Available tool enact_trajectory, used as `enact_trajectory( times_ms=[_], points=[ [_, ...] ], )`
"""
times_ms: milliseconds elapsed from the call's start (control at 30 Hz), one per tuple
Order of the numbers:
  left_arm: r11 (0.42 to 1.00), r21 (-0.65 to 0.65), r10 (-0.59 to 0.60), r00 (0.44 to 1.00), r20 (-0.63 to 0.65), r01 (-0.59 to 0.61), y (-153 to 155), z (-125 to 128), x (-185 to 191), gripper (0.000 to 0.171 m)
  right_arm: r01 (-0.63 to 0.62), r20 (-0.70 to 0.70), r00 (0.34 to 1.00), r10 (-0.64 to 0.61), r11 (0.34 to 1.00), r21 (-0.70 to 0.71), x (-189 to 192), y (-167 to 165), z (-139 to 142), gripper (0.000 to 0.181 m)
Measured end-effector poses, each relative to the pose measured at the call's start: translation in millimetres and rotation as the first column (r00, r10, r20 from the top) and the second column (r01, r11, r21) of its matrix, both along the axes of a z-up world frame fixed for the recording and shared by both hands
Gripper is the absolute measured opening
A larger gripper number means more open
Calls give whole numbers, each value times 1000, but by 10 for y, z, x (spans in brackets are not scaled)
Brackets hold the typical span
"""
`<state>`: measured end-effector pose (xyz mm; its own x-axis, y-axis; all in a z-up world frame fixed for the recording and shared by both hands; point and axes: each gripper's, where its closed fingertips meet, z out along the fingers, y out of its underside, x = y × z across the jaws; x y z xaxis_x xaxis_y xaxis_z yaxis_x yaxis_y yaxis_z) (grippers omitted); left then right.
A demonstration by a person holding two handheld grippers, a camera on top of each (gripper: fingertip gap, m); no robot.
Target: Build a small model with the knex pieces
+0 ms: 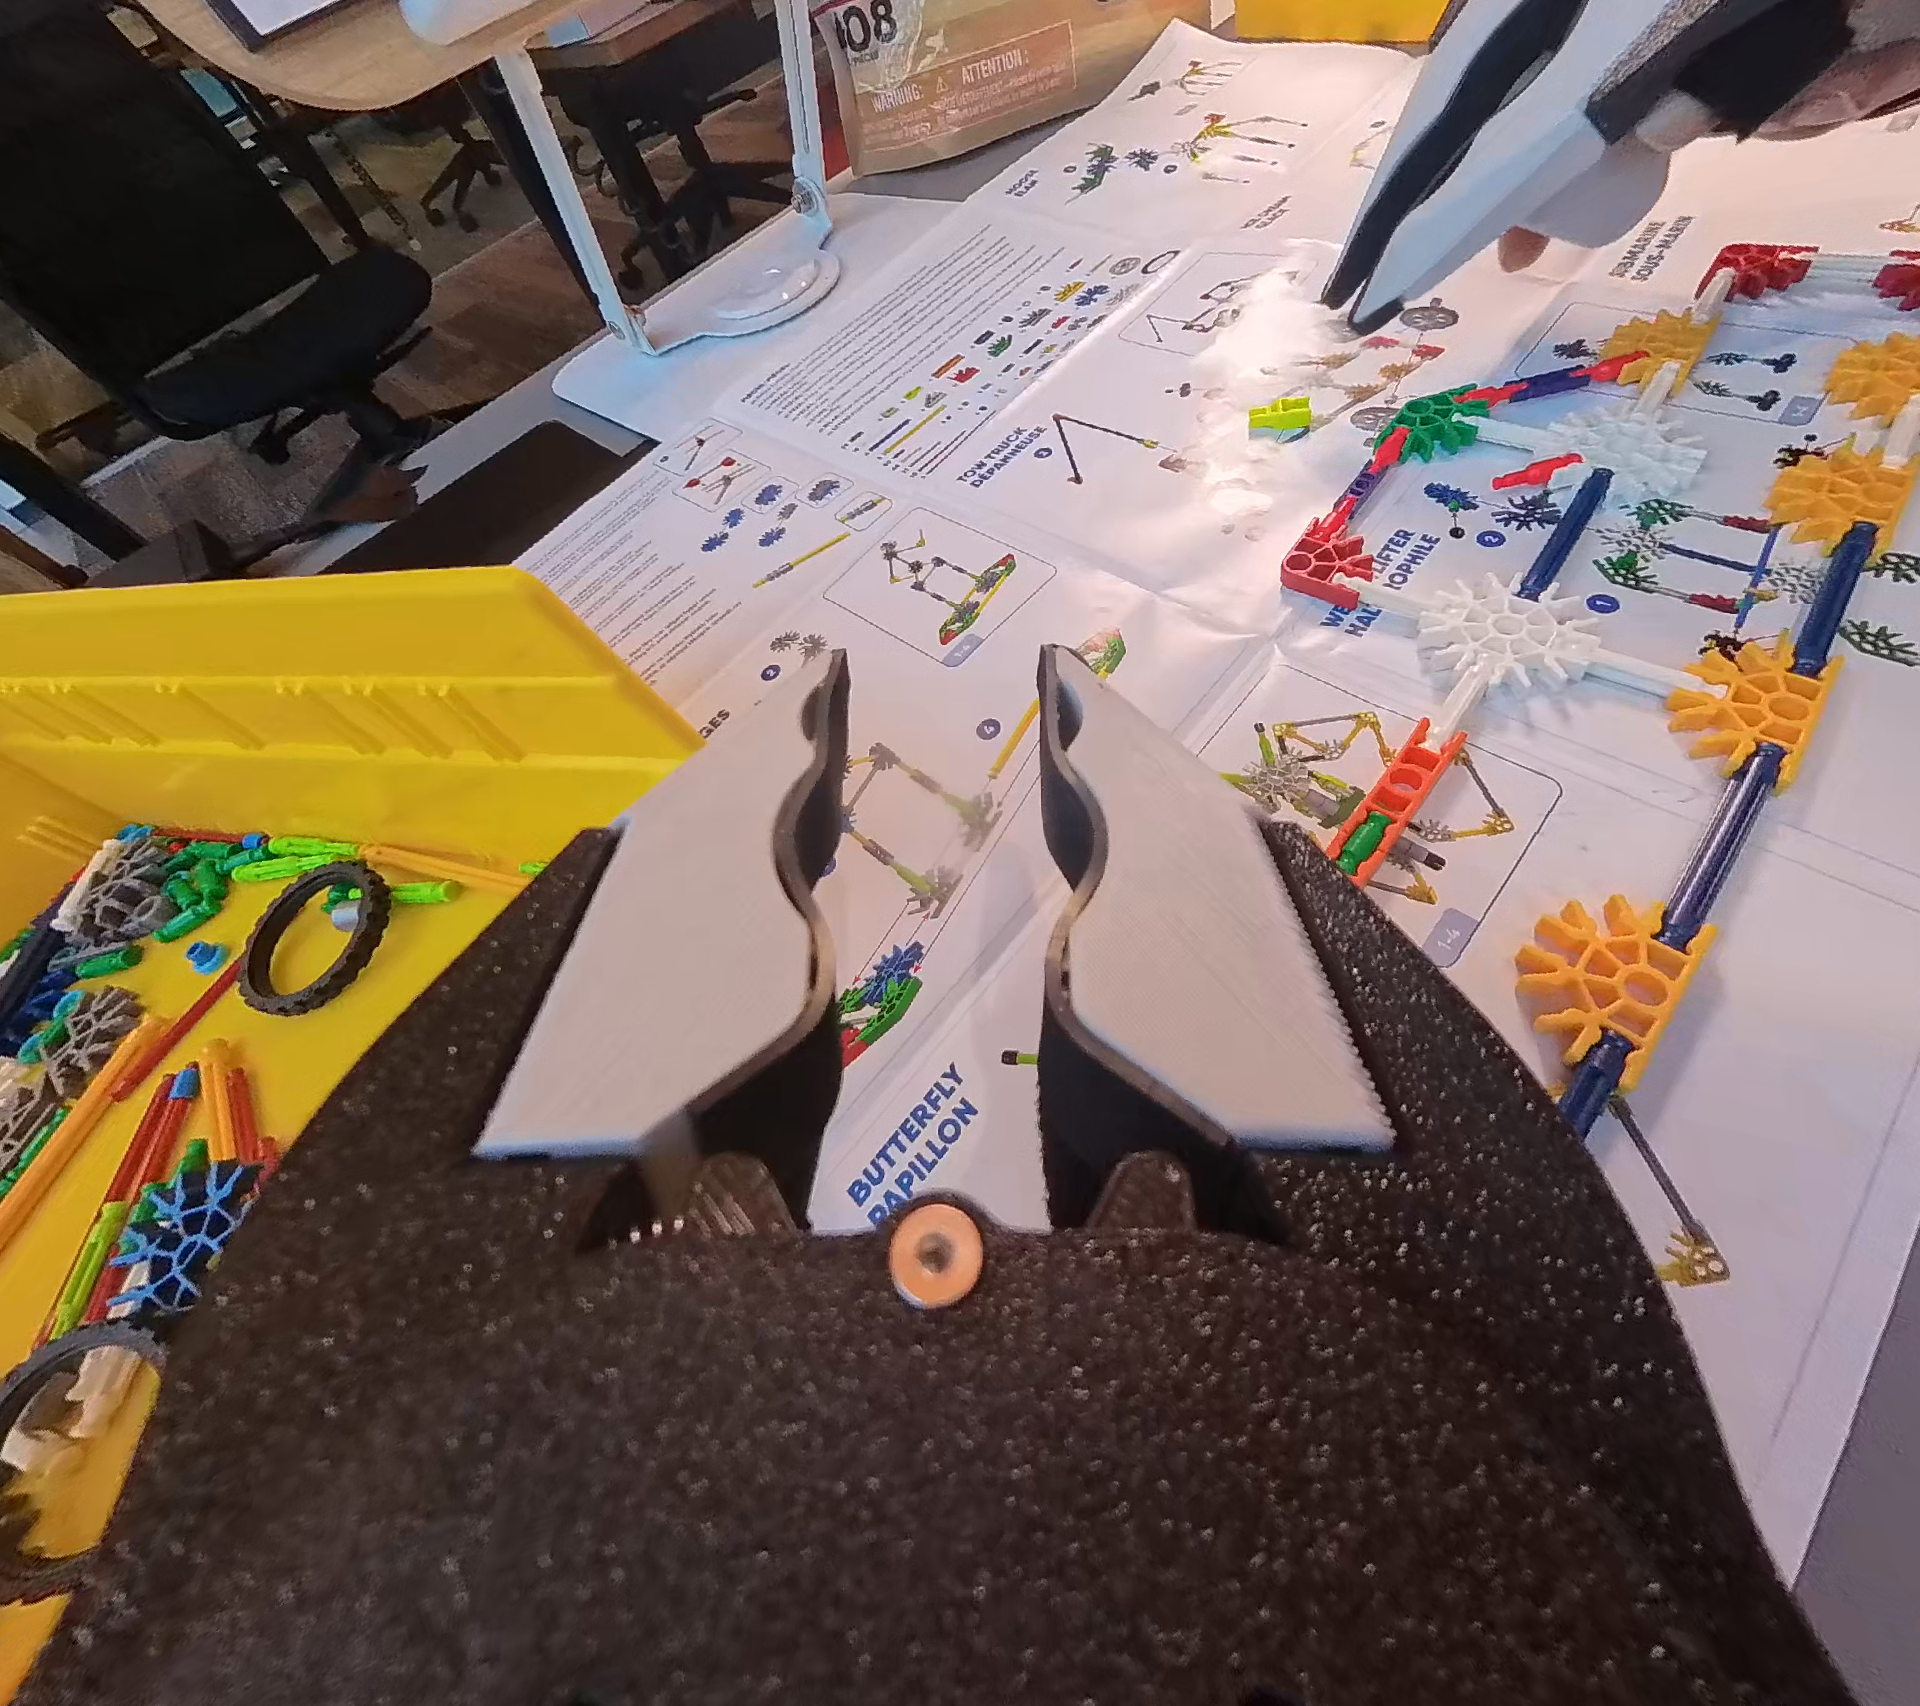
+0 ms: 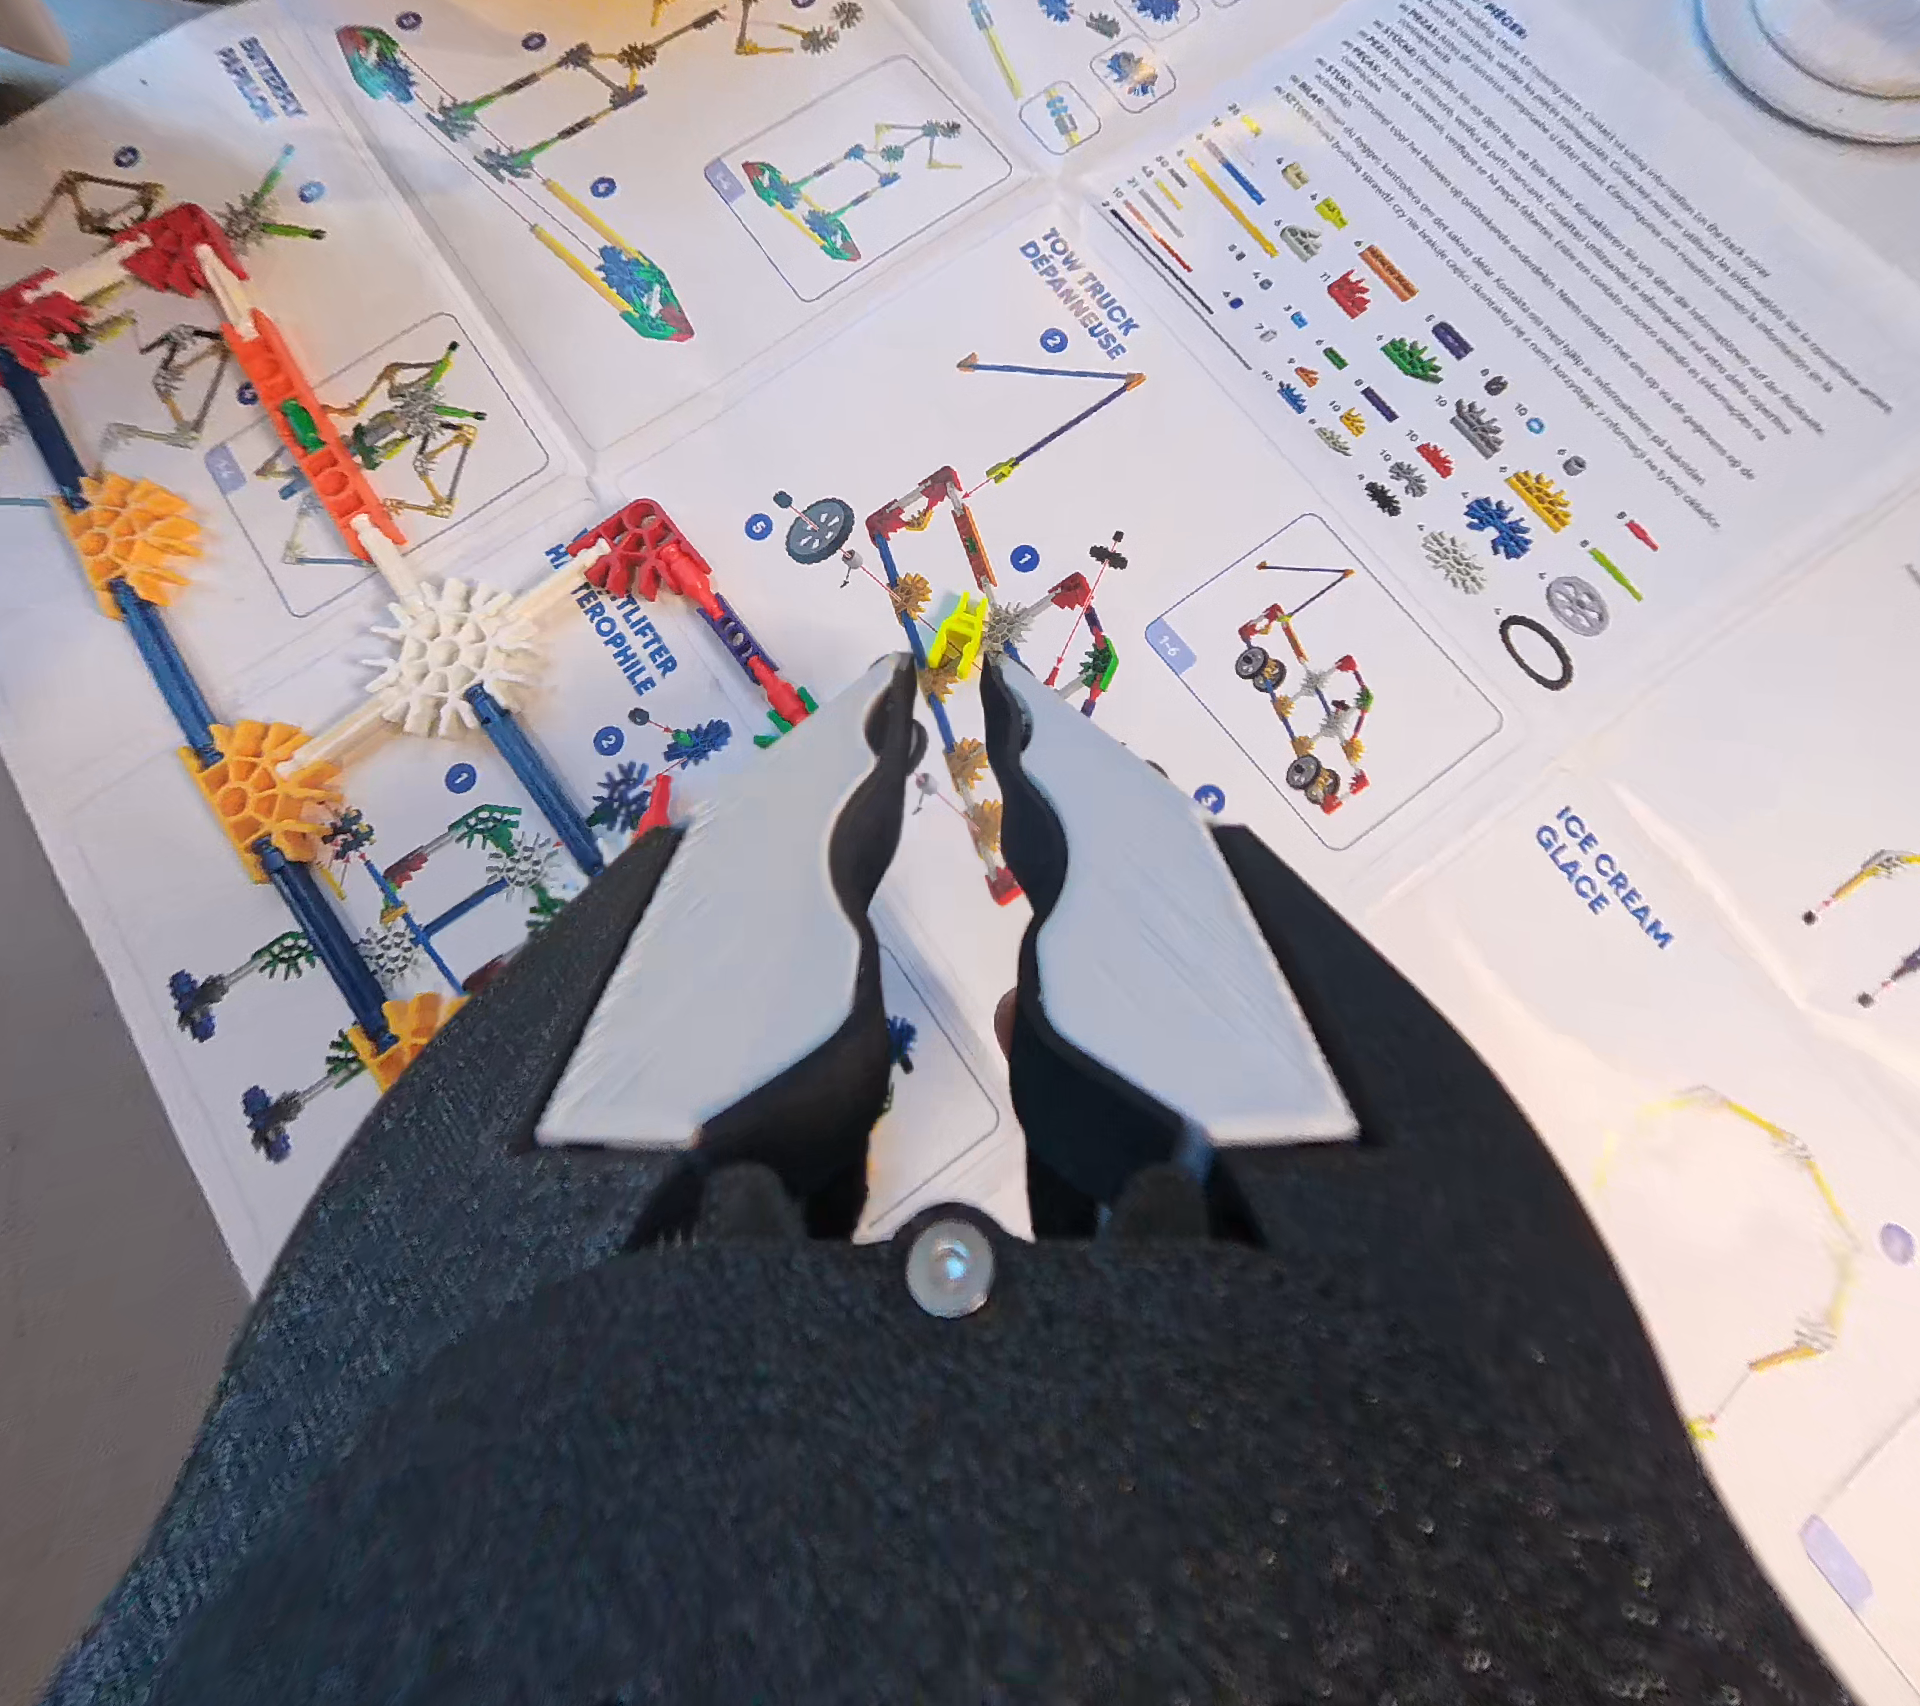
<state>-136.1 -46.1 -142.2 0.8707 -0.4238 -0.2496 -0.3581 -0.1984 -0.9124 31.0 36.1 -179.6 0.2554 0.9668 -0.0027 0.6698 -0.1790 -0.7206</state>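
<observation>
At lower left of the left wrist view, a yellow bin (image 1: 343,700) of loose rods is seen. The left gripper (image 1: 940,669) is held spread and empty over the instruction sheet (image 1: 1039,430). The right gripper (image 2: 948,667) is nearly closed, tips just beside a small lime clip (image 2: 958,626) — nothing pinched. The rod-and-connector frame (image 1: 1507,628) lies at right.

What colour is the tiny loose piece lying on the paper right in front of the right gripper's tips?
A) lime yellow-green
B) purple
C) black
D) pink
A: the small lime yellow-green connector piece lies on the instruction sheet just beyond the right gripper, whose fingers stand slightly apart with nothing between them.
</observation>
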Motion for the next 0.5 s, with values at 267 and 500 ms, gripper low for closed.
enact_trajectory(
  times_ms=[267,500],
  points=[
    [1000,-1,8,1000,0,-8,6,-3,-25,34,13,-169,986,-5,999,46,102,-45,216,20],
    [1000,4,14,1000,-4,-14,12,-2,-27,34,106,-342,937,-72,991,80,227,-50,308,25]
  ],
)
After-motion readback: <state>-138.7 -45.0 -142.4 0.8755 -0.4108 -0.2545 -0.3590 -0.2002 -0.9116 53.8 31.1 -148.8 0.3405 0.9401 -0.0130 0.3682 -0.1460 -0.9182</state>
